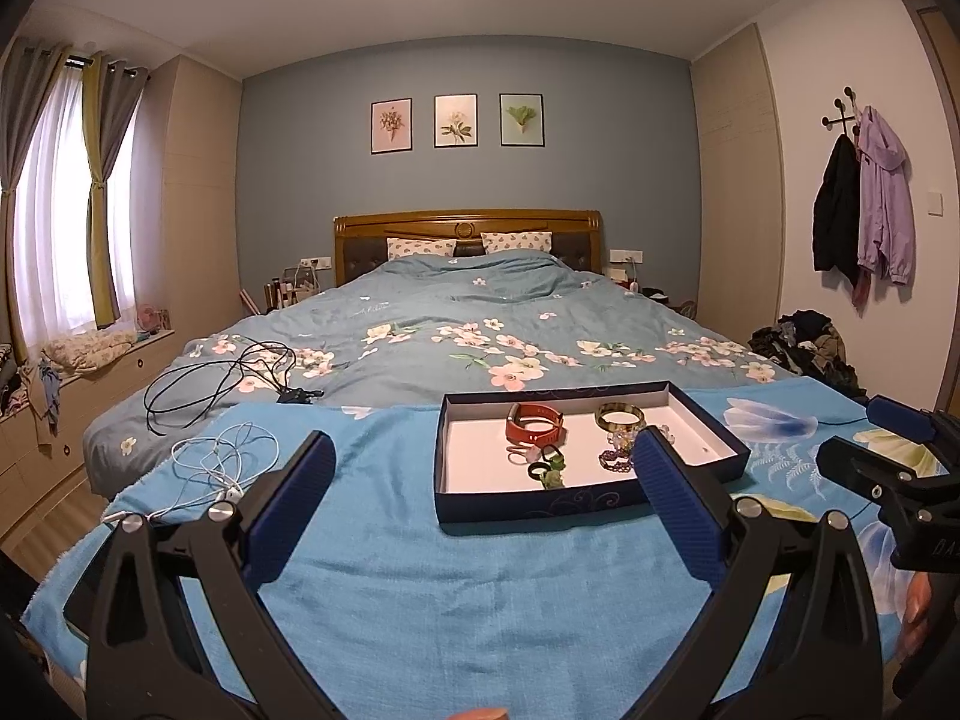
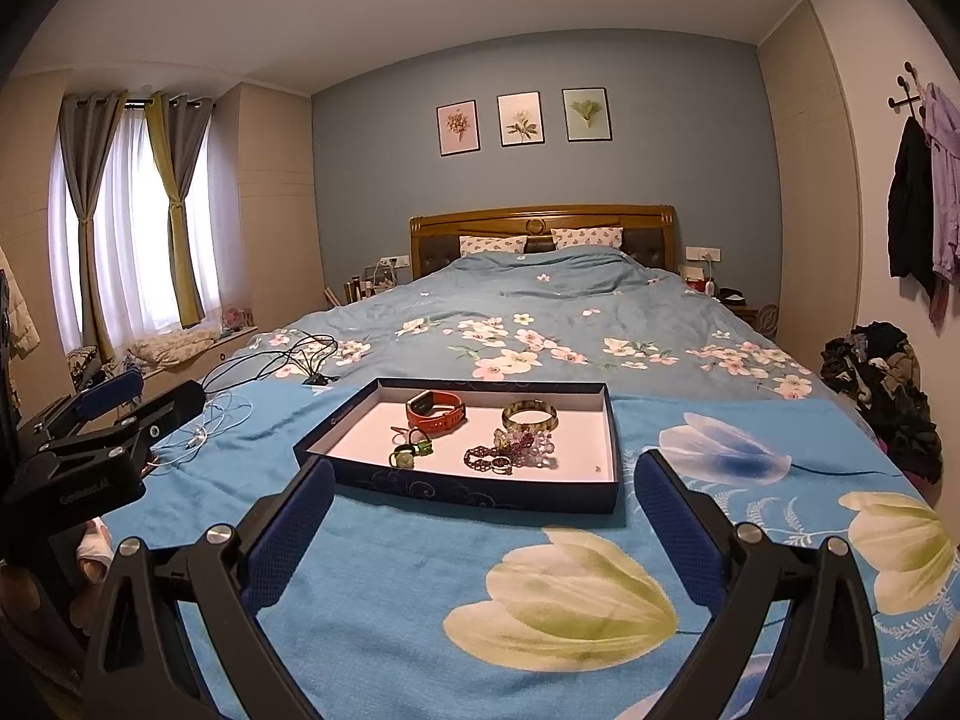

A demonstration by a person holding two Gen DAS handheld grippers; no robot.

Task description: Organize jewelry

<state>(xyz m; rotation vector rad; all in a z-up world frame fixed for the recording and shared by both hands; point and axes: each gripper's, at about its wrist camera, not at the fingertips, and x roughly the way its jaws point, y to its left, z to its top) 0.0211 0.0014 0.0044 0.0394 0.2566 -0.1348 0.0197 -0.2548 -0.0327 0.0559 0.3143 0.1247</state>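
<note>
I hold my left gripper low over the blue cloth, its jaws spread wide with nothing between them. My right gripper hovers likewise, jaws wide apart and empty. The dark blue tray sits at the centre of the right view, just beyond my fingertips. Inside it lie a red watch, a greenish bangle, a purple bead strand and what may be small green rings, too small to be sure. White earphones lie left of the tray.
</note>
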